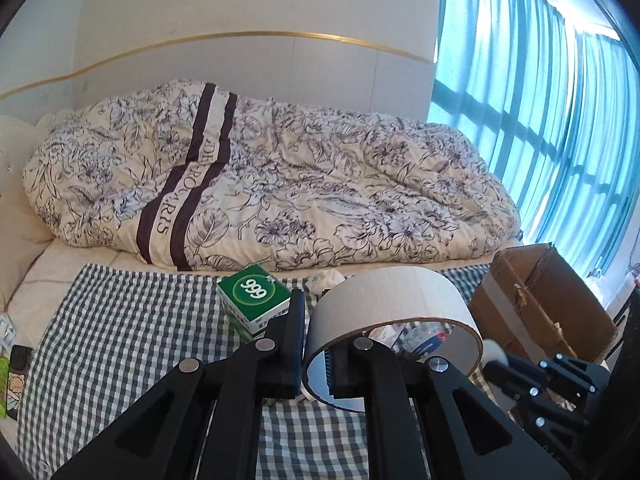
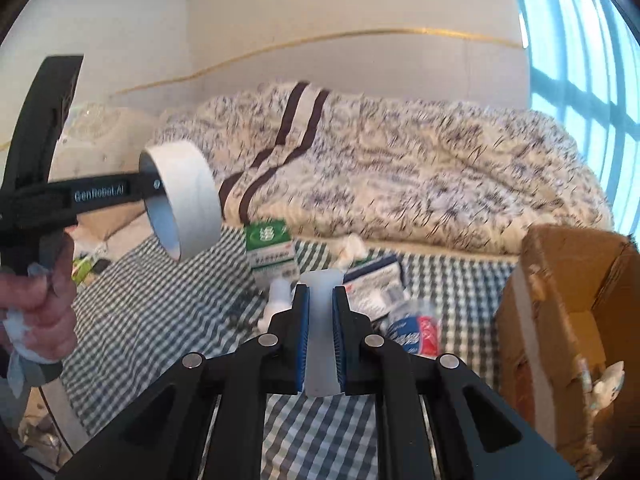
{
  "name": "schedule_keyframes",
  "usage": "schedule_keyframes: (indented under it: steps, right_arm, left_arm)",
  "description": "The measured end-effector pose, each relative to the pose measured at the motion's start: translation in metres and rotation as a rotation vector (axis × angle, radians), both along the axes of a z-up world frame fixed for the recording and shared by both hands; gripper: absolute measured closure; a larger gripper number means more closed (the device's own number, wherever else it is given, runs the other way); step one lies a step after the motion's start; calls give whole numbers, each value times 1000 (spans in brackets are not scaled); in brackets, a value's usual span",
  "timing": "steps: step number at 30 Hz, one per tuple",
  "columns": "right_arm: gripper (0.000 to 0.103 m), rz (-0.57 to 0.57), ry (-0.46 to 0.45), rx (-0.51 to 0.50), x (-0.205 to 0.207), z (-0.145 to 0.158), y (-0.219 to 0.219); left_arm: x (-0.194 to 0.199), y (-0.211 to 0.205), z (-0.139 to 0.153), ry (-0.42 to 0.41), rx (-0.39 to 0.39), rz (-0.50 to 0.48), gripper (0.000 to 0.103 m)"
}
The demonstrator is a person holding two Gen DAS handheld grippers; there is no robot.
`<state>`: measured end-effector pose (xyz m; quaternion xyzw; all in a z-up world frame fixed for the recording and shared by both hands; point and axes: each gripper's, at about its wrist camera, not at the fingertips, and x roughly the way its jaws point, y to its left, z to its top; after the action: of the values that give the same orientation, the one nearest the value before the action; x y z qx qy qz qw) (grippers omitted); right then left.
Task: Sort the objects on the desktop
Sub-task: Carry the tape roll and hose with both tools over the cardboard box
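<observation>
The bed (image 1: 60, 264) fills the far half of both views, with a floral quilt (image 1: 280, 184) heaped along its far side. A checked cloth (image 1: 132, 340) covers the near part of the bed and carries the things to be sorted.

At the right edge of the cloth stands an open cardboard box (image 2: 560, 320), its flaps raised.

My left gripper (image 1: 316, 344) holds a wide roll of tape (image 1: 400, 304) clear above the cloth: one finger lies outside the ring, the other inside it, so the fingers pinch the roll's wall between them. The right wrist view shows the same roll (image 2: 188, 196) lifted at far left, and a hand (image 2: 44, 312) wrapped around the left gripper's handle.

Just beyond the left fingers, a green box marked "999" (image 1: 254, 300) stands on the cloth; in the right wrist view it sits in the middle (image 2: 270, 252), near the quilt's edge.

My right gripper (image 2: 320, 336) is closed narrowly on a small white bottle (image 2: 320, 344), which stands upright between the blue pads.

Between the right fingers and the cardboard box lie a blue-and-white packet (image 2: 374, 280) and a crumpled red-and-blue wrapper (image 2: 416, 330). A wad of white tissue (image 2: 352, 246) rests farther off, beside the green box.
</observation>
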<state>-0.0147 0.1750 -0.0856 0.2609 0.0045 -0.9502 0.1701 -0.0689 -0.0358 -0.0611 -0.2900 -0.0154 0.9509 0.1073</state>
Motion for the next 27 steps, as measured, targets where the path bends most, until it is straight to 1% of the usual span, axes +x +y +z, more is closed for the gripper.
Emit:
schedule_keyframes:
  steps: [7,10,13,20,27]
  right_arm:
    - [93,-47,85,-20,10,25,16]
    - [93,-63,99,-9,13,35,20]
    - [93,-72,113,-22,18,42,27]
    - [93,-70,161,-39,32,62,36]
    - [93,-74,212,-32,45,82,44]
  left_arm:
    - [12,15,16,46,-6,-1,94]
    - [19,22,23,79,-17,2,94]
    - [27,29,29,103,-18,-2,94]
    - [39,43,42,140,-25,-8,94]
    - [51,54,55,172,-25,-2,94]
